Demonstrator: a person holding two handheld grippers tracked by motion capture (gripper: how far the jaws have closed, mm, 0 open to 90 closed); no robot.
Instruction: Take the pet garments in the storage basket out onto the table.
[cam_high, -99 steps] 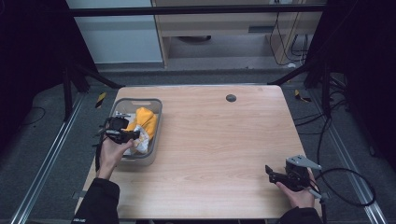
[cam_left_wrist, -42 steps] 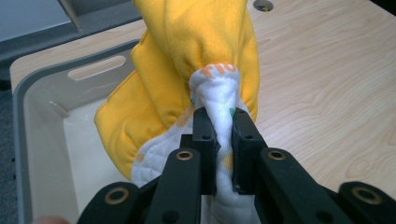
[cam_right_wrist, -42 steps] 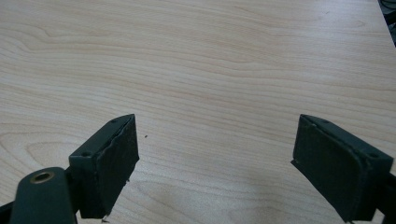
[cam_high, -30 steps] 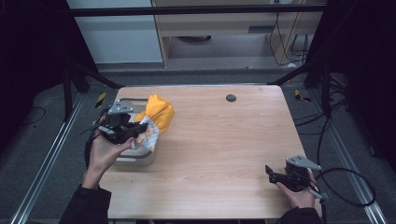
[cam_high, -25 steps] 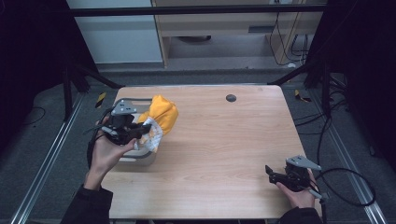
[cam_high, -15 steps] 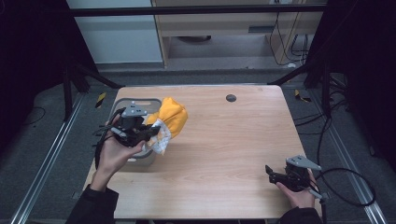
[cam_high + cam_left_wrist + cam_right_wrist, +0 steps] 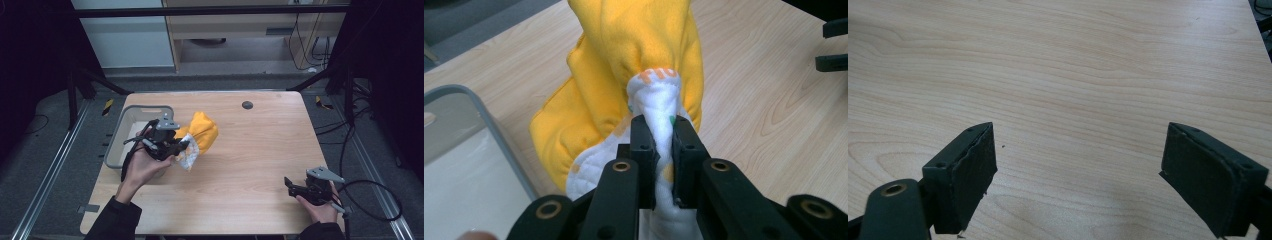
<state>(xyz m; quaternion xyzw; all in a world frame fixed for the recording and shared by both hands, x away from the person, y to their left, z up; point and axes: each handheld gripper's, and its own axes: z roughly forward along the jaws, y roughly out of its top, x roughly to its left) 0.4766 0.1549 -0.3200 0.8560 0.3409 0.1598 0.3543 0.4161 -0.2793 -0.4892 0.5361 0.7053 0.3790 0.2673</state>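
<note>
Since earlier frames: soft yellow-and-white fabric bundle (image 7: 199, 137) lifted out of grey rectangular plastic bin (image 7: 131, 120), now held past bin's right rim, above light wooden table (image 7: 260, 150). Left gripper (image 7: 184, 146) carried it there; right gripper (image 7: 290, 186) unmoved, far right of bin near table's front edge. Left jaws clenched on white quilted fold (image 7: 659, 115). Right jaws spread wide, nothing between. Bundle's long axis slants from jaws up and away, yellow end farthest from bin. Bundle's underside hidden; bin contents hard to make out.
</note>
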